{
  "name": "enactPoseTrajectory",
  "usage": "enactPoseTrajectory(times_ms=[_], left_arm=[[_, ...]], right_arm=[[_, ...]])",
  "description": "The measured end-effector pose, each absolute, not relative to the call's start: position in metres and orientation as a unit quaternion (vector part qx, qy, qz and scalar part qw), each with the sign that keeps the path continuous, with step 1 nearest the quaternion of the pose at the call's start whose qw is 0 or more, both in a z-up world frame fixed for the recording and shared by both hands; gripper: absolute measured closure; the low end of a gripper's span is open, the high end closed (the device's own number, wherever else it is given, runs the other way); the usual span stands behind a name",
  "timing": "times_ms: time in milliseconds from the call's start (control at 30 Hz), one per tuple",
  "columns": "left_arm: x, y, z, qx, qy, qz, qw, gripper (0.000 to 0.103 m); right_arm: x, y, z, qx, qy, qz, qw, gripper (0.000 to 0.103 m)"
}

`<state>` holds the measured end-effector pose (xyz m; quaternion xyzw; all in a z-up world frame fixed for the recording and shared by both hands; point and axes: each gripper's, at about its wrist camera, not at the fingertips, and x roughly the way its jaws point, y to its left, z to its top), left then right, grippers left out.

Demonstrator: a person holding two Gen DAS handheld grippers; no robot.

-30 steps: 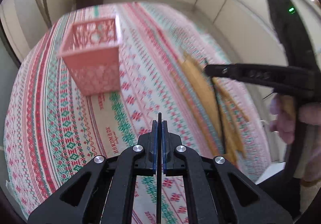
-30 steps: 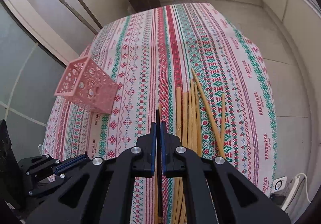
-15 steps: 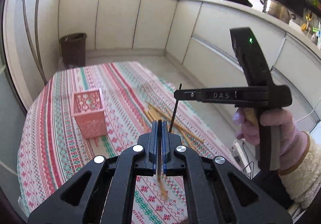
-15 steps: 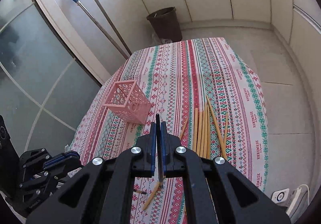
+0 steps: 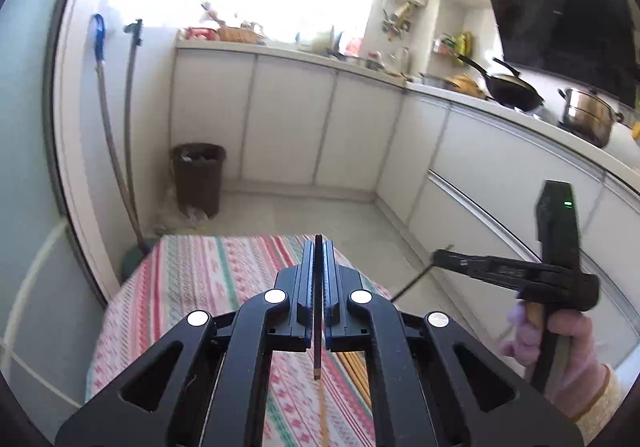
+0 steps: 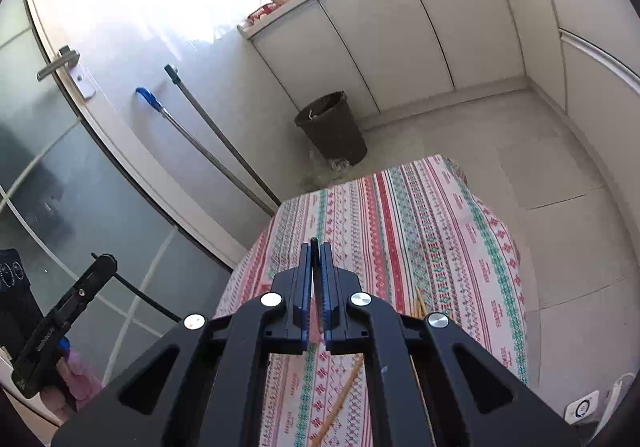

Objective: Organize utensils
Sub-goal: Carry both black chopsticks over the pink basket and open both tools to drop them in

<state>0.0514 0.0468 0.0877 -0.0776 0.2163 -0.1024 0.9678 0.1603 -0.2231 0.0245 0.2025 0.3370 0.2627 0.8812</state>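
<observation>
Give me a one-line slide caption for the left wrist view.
Left gripper shut on a dark-tipped chopstick above the striped tablecloth; right gripper likewise holds one.

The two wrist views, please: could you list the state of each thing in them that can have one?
Left gripper: shut on a dark-tipped chopstick, lifted clear of the table.
Right gripper: shut on a thin dark stick, which juts past the fingertips.
Loose chopsticks: lying flat on the striped tablecloth.
Brown bin: upright on the floor, no lid.
Door handle: level.
</observation>
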Motion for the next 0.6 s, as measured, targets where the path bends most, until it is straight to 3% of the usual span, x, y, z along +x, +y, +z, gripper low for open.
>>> enactPoseTrajectory(times_ms=[300,433,600], left_arm=[[0.091,0.086,0.066,-0.098,0.222,-0.024,0.970,0.100],[0.111,0.111,0.034,-0.148,0.271,-0.018,0.951,0.097],[0.101,0.150,0.038,-0.222,0.260,0.012,0.940,0.086]], right_arm=[[0.186,-0.183,0.050,0.193,0.321,0.306,0.875,0.099],[0.191,-0.157,0.041,0.165,0.331,0.306,0.877,0.099],[0.198,-0.140,0.031,0.160,0.343,0.307,0.873,0.098]])
